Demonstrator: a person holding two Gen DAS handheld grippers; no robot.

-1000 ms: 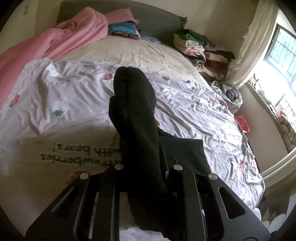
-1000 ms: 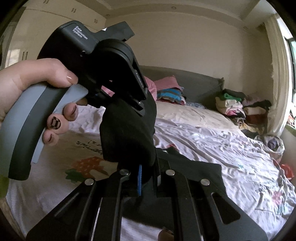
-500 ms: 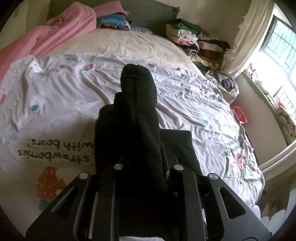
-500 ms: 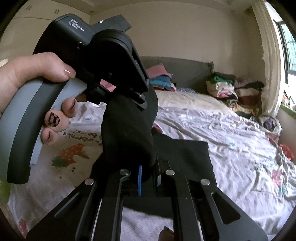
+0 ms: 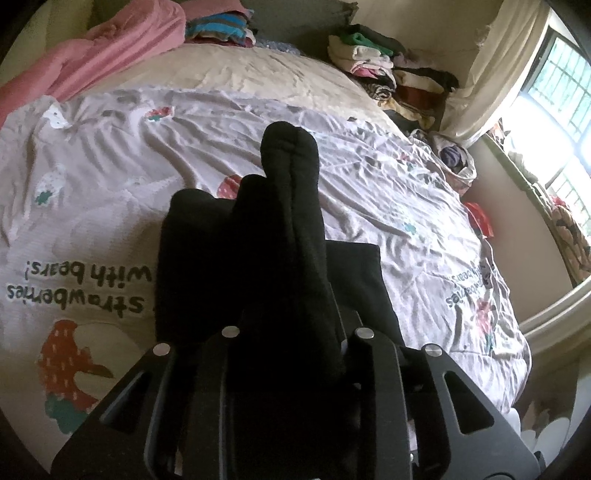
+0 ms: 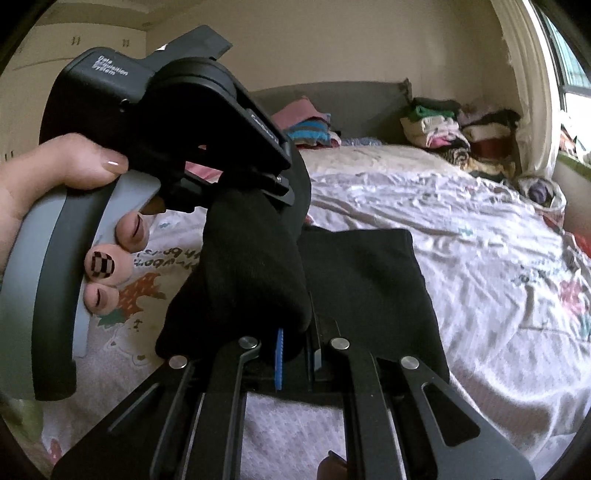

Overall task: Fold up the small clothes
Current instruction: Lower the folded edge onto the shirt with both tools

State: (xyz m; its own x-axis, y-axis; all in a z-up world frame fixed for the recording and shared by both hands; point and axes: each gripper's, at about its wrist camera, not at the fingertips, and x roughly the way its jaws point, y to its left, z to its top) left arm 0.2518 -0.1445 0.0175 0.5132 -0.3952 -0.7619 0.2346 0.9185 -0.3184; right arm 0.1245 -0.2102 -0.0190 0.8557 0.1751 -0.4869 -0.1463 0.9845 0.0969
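A black garment [image 5: 280,236] is bunched and held above the bed by both grippers. My left gripper [image 5: 291,332] is shut on it, and the cloth hides its fingertips. In the right wrist view the left gripper's body [image 6: 207,122] sits at upper left, held by a hand, clamping the top of the black garment [image 6: 255,258]. My right gripper [image 6: 295,354] is shut on the garment's lower end. A flat black part of the garment [image 6: 369,288] lies on the bed sheet [image 6: 480,258] just beyond.
The bed has a white printed sheet [image 5: 110,206] with strawberry pictures and text. A pink blanket [image 5: 92,62] lies at the far left, folded clothes [image 5: 218,27] at the headboard, and a pile of clothes [image 5: 391,70] at the far right near the curtain and window.
Both grippers have come lower and closer to the bed with the black garment. More of the garment now hangs bunched to the left of the left gripper.
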